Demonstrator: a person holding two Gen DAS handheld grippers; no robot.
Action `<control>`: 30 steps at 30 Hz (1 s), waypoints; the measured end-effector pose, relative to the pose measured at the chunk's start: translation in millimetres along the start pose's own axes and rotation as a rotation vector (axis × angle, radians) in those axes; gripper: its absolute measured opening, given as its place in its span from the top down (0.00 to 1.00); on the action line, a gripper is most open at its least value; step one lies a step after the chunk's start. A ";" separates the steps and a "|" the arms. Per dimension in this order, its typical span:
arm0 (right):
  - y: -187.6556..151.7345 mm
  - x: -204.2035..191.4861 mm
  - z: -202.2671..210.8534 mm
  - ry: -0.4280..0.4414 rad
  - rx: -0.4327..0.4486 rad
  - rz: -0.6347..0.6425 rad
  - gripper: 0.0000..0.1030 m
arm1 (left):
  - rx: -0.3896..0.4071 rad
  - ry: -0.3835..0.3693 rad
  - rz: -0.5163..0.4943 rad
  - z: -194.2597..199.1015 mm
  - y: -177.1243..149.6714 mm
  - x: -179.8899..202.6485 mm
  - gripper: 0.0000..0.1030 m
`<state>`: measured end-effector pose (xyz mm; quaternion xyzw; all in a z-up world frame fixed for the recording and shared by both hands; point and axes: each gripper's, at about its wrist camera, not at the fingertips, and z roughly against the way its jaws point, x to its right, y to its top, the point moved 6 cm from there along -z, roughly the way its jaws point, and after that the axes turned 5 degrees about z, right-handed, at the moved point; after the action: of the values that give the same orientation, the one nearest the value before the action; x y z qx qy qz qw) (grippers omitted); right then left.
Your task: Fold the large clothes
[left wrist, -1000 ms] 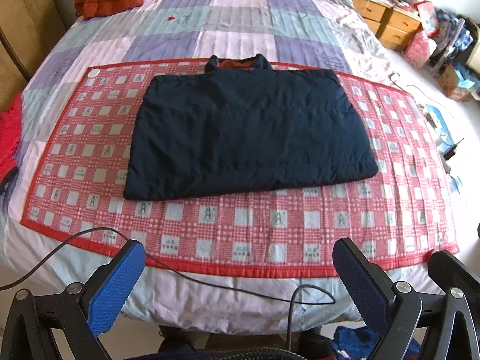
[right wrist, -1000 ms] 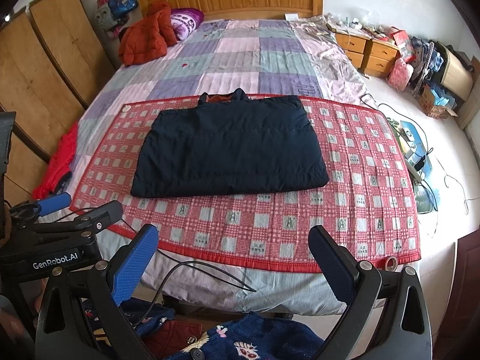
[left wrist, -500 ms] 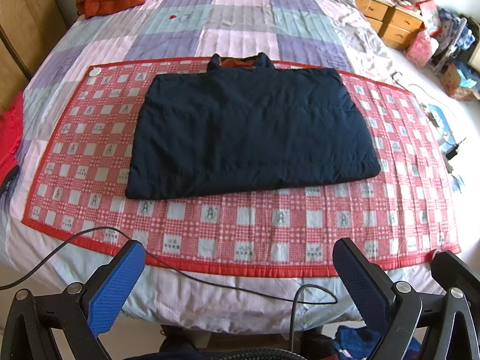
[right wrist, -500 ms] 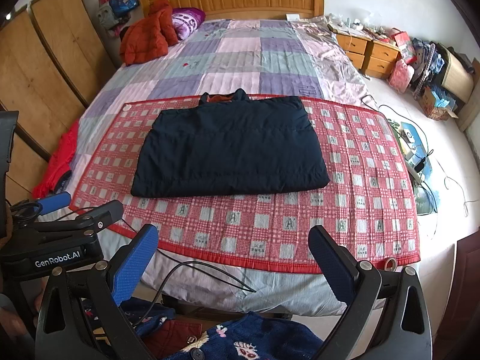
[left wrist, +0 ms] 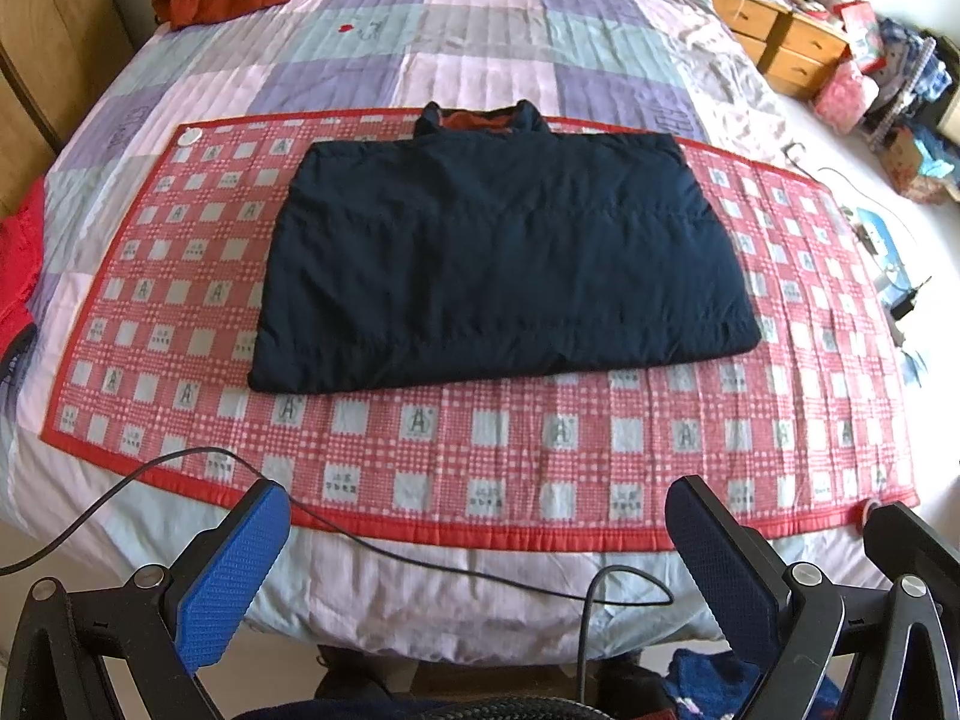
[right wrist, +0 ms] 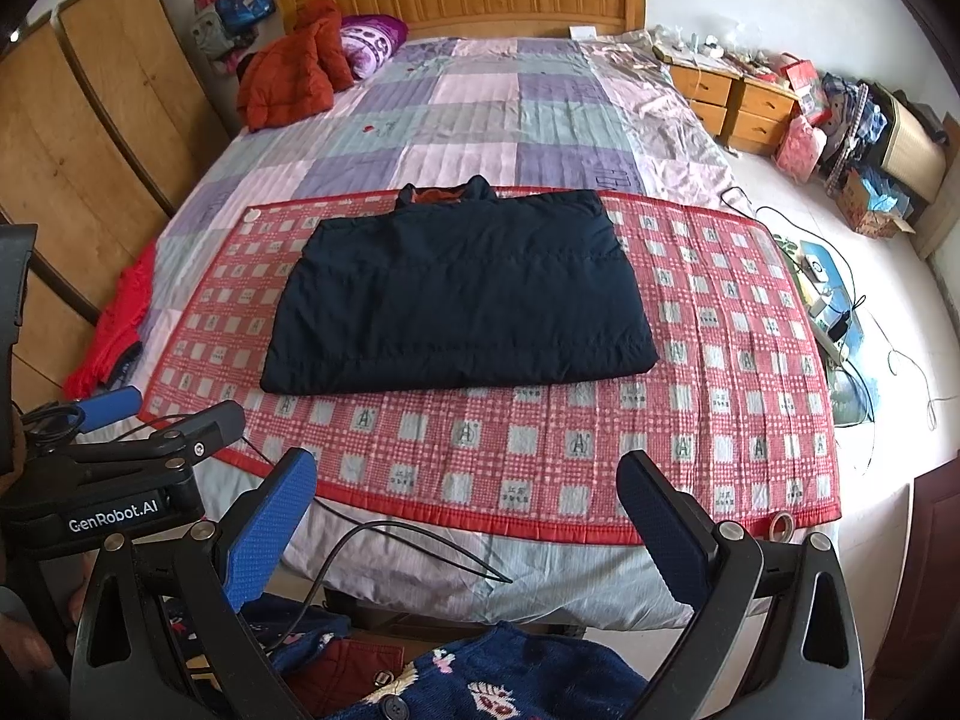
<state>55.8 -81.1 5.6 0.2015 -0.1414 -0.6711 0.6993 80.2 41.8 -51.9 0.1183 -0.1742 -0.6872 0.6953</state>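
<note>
A dark navy padded jacket (left wrist: pixel 504 264) lies folded into a flat rectangle on a red checked mat (left wrist: pixel 480 456) across the bed; its collar with orange lining points to the far side. It also shows in the right wrist view (right wrist: pixel 462 294). My left gripper (left wrist: pixel 474 546) is open and empty, held off the bed's near edge. My right gripper (right wrist: pixel 468 516) is open and empty, also short of the bed. The left gripper's body (right wrist: pixel 114 480) shows at the left of the right wrist view.
A black cable (left wrist: pixel 372 546) trails over the bed's near edge. An orange jacket (right wrist: pixel 288 72) lies near the headboard. Wooden wardrobes (right wrist: pixel 78 138) stand left, nightstands (right wrist: pixel 732 102) and clutter right. A patterned blue sweater (right wrist: pixel 492 678) lies below my right gripper.
The left wrist view has shifted slightly closer toward the bed. The jacket and both open grippers are otherwise unchanged.
</note>
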 end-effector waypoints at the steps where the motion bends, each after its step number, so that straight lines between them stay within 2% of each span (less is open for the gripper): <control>1: 0.0 0.2 0.1 0.000 0.000 0.000 0.01 | 0.000 -0.001 -0.002 0.4 0.8 -0.4 0.00; 30: 0.1 -4.1 0.6 -0.021 0.000 -0.031 0.01 | -0.004 -0.005 0.002 -1.1 -0.6 2.4 0.00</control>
<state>55.4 -77.1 6.4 0.1966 -0.1454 -0.6840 0.6873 80.0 39.2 -52.9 0.1153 -0.1747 -0.6870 0.6959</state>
